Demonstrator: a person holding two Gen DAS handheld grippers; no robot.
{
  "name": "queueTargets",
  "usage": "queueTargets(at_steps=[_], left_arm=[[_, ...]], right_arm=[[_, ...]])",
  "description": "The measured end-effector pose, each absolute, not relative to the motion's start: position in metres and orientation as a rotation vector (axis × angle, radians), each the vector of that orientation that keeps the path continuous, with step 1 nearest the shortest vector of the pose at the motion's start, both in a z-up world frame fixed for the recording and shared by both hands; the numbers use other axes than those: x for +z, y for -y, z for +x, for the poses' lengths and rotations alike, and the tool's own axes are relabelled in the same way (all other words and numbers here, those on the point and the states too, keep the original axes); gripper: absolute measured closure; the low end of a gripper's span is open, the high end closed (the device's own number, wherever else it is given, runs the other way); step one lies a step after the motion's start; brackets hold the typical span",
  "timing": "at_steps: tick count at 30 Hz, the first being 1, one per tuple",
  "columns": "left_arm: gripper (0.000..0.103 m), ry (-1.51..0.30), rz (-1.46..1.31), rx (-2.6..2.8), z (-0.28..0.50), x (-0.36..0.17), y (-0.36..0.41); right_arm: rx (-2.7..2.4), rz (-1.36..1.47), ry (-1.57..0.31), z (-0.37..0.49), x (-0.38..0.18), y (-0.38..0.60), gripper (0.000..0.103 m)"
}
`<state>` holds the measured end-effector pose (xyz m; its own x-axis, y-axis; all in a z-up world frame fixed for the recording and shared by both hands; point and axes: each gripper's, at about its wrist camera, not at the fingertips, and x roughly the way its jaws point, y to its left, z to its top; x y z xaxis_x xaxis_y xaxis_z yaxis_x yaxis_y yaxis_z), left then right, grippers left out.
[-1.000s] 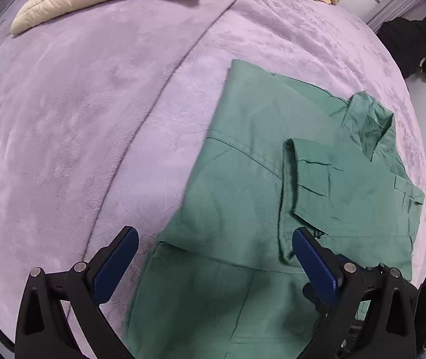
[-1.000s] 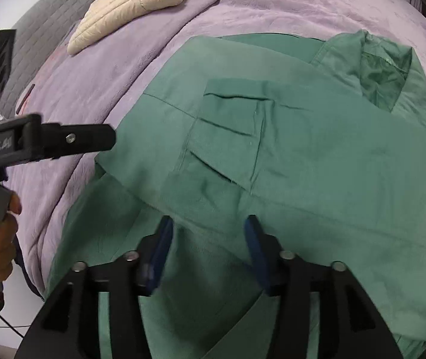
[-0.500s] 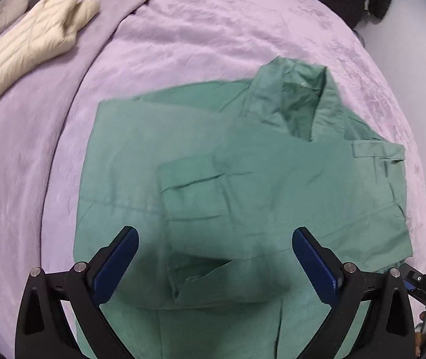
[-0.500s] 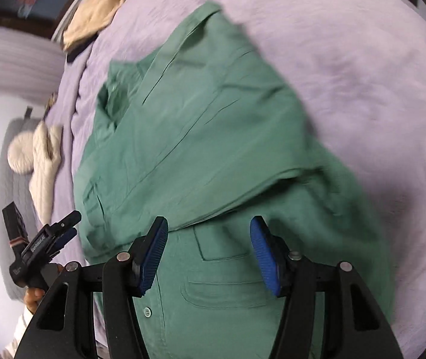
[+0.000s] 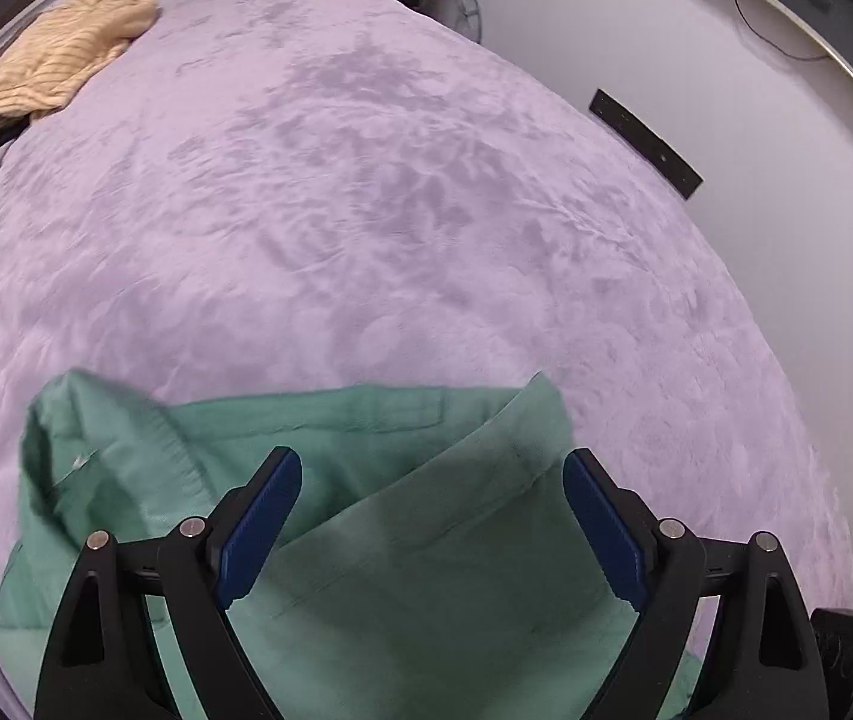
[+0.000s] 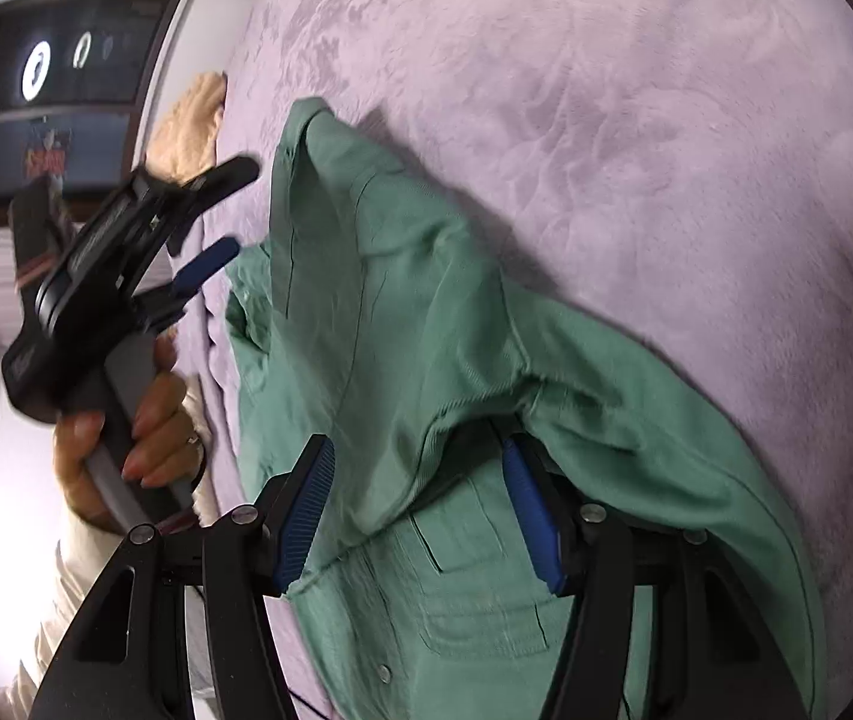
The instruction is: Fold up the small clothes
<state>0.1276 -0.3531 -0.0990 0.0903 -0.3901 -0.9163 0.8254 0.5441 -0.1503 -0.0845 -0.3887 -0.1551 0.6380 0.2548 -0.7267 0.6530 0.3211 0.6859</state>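
Note:
A green shirt [image 5: 426, 588] lies on the purple blanket [image 5: 396, 210], partly folded, collar [image 5: 72, 456] at the left. My left gripper [image 5: 431, 522] hovers over its upper edge. Its jaws are closing, the cloth lies below them, and the pads touch nothing. In the right wrist view the shirt [image 6: 390, 312] runs up the middle. My right gripper [image 6: 420, 516] stands open over it; a raised fold drapes over the right finger [image 6: 531, 516]. The left gripper [image 6: 225, 213] shows at the left, held by a hand [image 6: 150, 432].
A yellow striped knit [image 5: 60, 78] lies at the blanket's far left corner, seen again as a tan knit [image 6: 192, 126]. A white wall with a black strip [image 5: 645, 144] borders the bed on the right. A dark window [image 6: 54, 90] stands behind the hand.
Both grippers swung across the shirt and rolled. The left one now looks past the shirt's edge, its jaws narrower. A fold of shirt now lies over the right gripper's right finger.

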Motion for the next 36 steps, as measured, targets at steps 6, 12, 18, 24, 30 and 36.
queueTargets(at_steps=[6,12,18,24,30,36], left_arm=[[0.096,-1.217,0.557,-0.95,0.12,-0.119,0.375],[0.101,-1.121,0.582,-1.032,0.11,-0.091,0.404],[0.102,-1.102,0.65,-0.955,0.101,-0.117,0.441],[0.102,-1.035,0.555,-0.922,0.119,-0.079,0.403],[0.102,-1.038,0.472,-0.819,0.142,-0.047,0.305],[0.101,-1.154,0.422,-0.614,0.157,-0.081,0.196]], right_arm=[[-0.27,1.338,-0.788,-0.079,-0.164,0.399,0.101],[-0.359,1.222,-0.674,-0.097,-0.132,0.424,0.101],[-0.445,1.289,-0.728,-0.118,-0.167,0.435,0.101],[-0.388,1.356,-0.728,-0.139,-0.171,0.432,0.099],[-0.341,1.299,-0.796,-0.148,-0.152,0.424,0.071],[-0.283,1.192,-0.867,-0.125,-0.135,0.394,0.054]])
